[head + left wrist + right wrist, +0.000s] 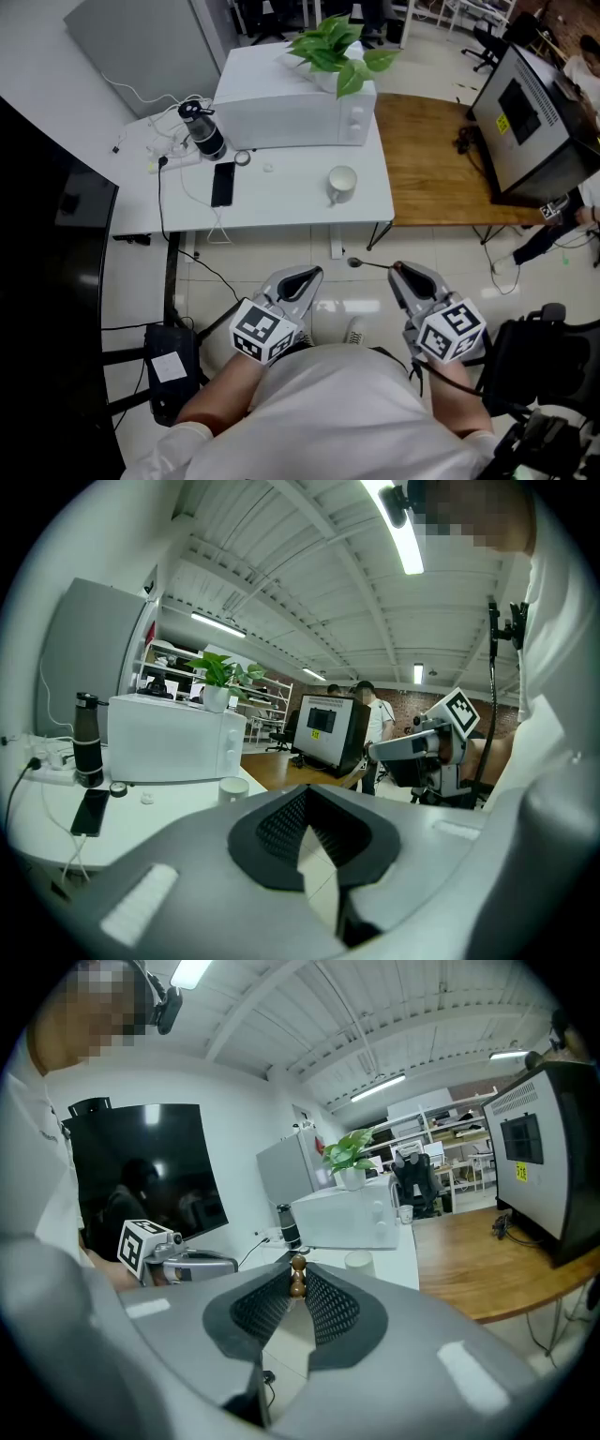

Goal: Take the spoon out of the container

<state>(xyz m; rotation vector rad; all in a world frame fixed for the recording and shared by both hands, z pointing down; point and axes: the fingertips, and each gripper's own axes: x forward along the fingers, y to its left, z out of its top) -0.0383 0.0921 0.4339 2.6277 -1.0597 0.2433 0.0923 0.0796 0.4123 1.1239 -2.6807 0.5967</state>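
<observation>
My right gripper (399, 271) is shut on a slim spoon (371, 265), which sticks out to the left over the floor with its small bowl at the far end. In the right gripper view the spoon's brown beaded handle end (298, 1277) is pinched between the ribbed pads, where the gripper (298, 1283) closes. The white cup (342, 184) stands alone on the white table (281, 202), well ahead of both grippers; it shows too as the cup (358, 1260) past the jaws. My left gripper (304, 275) hangs beside the right one, near my body, shut with nothing in it; its jaws meet (305, 795).
On the white table stand a white microwave (292, 114) with a leafy plant (336, 45) on top, a dark bottle (202, 129), a black phone (223, 183) and cables. A wooden table (431, 159) with a black screen (527, 117) lies right. A black chair (544, 361) is at my right.
</observation>
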